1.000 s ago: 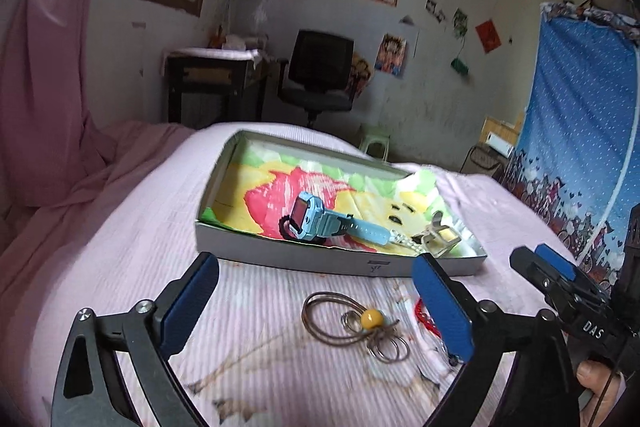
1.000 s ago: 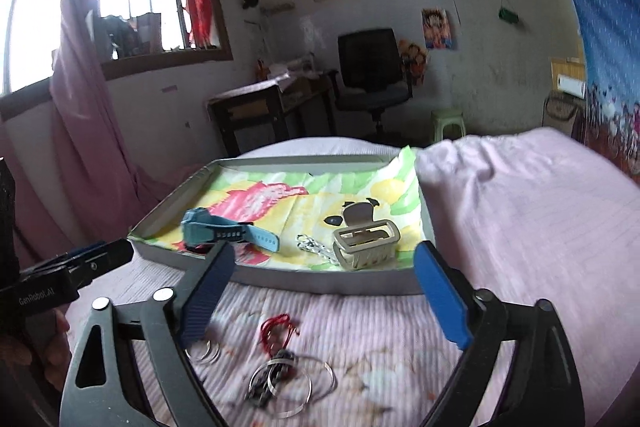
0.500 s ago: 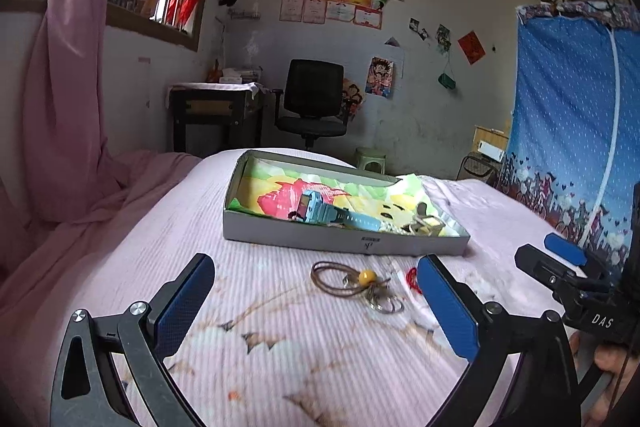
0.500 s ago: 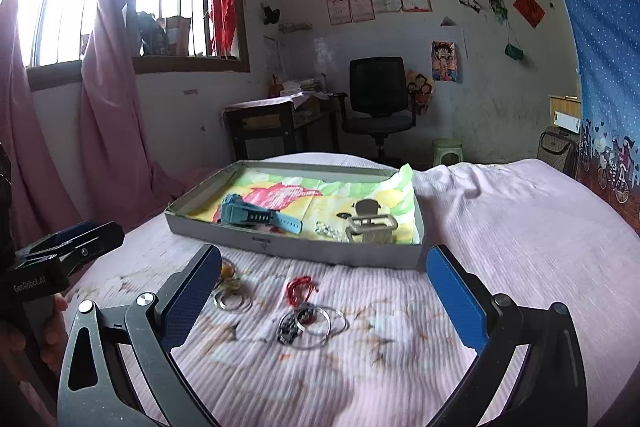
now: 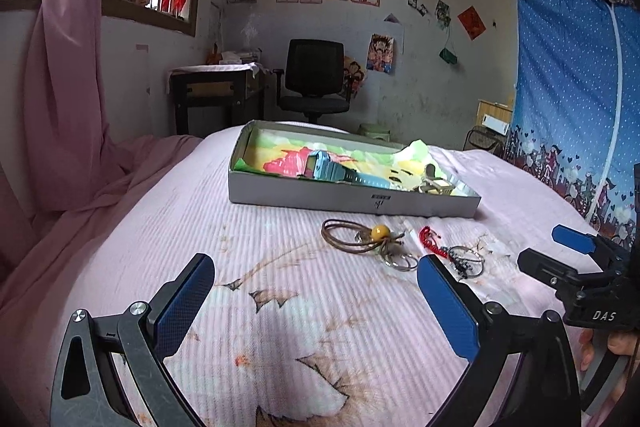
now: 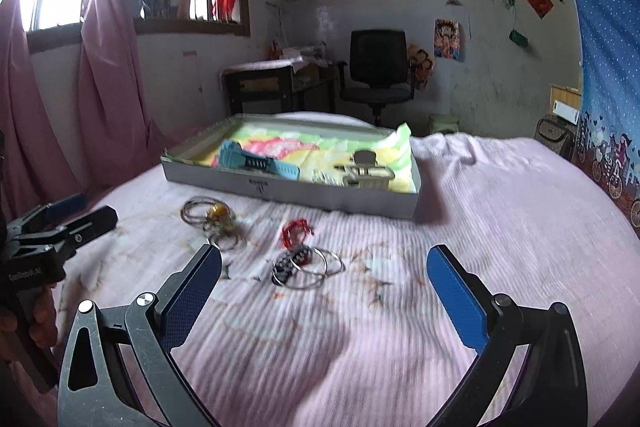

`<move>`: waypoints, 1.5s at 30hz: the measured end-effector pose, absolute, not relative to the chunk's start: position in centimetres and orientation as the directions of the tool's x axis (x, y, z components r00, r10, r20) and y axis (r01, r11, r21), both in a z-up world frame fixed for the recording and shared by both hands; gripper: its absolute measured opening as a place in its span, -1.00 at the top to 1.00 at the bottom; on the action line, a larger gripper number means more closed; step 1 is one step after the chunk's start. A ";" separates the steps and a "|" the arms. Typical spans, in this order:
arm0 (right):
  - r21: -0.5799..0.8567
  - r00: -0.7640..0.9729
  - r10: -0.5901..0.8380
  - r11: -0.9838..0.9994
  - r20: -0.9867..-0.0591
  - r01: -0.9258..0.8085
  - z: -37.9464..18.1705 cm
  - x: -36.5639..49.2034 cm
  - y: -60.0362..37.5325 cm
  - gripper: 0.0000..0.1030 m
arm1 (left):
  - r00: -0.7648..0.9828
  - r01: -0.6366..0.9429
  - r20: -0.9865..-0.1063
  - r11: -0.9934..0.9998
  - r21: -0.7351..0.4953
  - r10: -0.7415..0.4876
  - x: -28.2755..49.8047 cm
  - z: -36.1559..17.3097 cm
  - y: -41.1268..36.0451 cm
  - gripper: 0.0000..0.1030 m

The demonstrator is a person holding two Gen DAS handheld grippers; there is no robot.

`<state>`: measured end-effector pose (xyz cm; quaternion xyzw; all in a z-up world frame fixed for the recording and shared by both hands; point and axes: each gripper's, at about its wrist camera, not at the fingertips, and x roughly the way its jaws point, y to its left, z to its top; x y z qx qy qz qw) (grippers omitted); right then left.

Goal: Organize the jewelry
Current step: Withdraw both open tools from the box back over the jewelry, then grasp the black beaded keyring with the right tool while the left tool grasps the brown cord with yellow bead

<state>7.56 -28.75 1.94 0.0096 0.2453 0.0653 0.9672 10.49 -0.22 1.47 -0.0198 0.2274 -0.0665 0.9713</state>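
Observation:
A shallow grey box (image 5: 352, 197) (image 6: 292, 193) lined with colourful paper sits on the pink bed. It holds a blue watch (image 5: 336, 171) (image 6: 256, 161) and a beige hair claw (image 5: 436, 185) (image 6: 366, 173). In front of it lie a brown cord with a yellow bead (image 5: 362, 237) (image 6: 212, 213), a red cord (image 5: 430, 237) (image 6: 296, 229) and silver rings with dark beads (image 5: 464, 263) (image 6: 304, 265). My left gripper (image 5: 316, 303) is open and empty, well short of the jewelry. My right gripper (image 6: 324, 287) is open and empty, just short of the rings.
The pink bedsheet (image 5: 280, 307) covers the bed. A pink curtain (image 5: 60, 87) hangs at the left. A desk (image 5: 216, 95) and black office chair (image 5: 316, 83) stand beyond the bed. A blue wardrobe cover (image 5: 576, 99) is at the right.
Both grippers have pulled back and away from the box. The box and jewelry look farther off. Nothing has been picked up.

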 end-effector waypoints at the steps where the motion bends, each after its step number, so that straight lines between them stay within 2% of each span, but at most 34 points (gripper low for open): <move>1: 0.045 0.865 0.124 0.992 -0.487 -0.116 1.8 7.8 -28.8 -0.96 | 0.883 0.121 -0.448 0.990 -0.067 -0.138 10.6 1.3 -0.2 -0.98; 8: 0.044 0.811 0.101 0.995 -0.577 -0.093 0.3 8.9 -28.9 -0.96 | 0.851 0.144 -0.498 0.986 -0.082 -0.165 11.8 0.4 -0.3 -0.98; 22: 0.076 0.789 0.119 0.993 -0.603 -0.092 -0.1 9.8 -28.6 -0.95 | 0.808 0.179 -0.552 0.978 -0.106 -0.208 13.5 -0.4 -0.6 -0.98; 24: 0.084 0.788 0.126 0.992 -0.603 -0.094 -0.1 10.0 -28.7 -0.85 | 0.805 0.186 -0.553 0.977 -0.105 -0.213 13.9 -0.3 -0.7 -0.94; 26: 0.094 0.783 0.135 0.991 -0.607 -0.099 -0.2 10.3 -28.8 -0.61 | 0.801 0.182 -0.560 0.977 -0.111 -0.213 14.5 -0.2 -0.7 -0.91; 30: 0.117 0.768 0.157 0.987 -0.620 -0.108 -0.7 11.3 -28.7 -0.51 | 0.785 0.175 -0.574 0.972 -0.155 -0.233 15.9 -0.2 -0.4 -0.74; 32: 0.132 0.760 0.174 0.984 -0.626 -0.116 -0.9 11.8 -28.6 -0.29 | 0.776 0.168 -0.580 0.967 -0.190 -0.248 16.8 -0.2 -0.1 -0.63; 39: 0.195 0.752 0.220 0.973 -0.621 -0.123 -1.1 13.6 -28.5 -0.04 | 0.742 0.136 -0.612 0.956 -0.259 -0.272 19.2 -0.4 0.1 -0.27; 45: 0.180 0.730 0.204 0.977 -0.652 -0.112 -1.8 15.1 -28.1 0.25 | 0.713 0.109 -0.659 0.966 -0.234 -0.240 20.8 -0.9 -0.6 0.06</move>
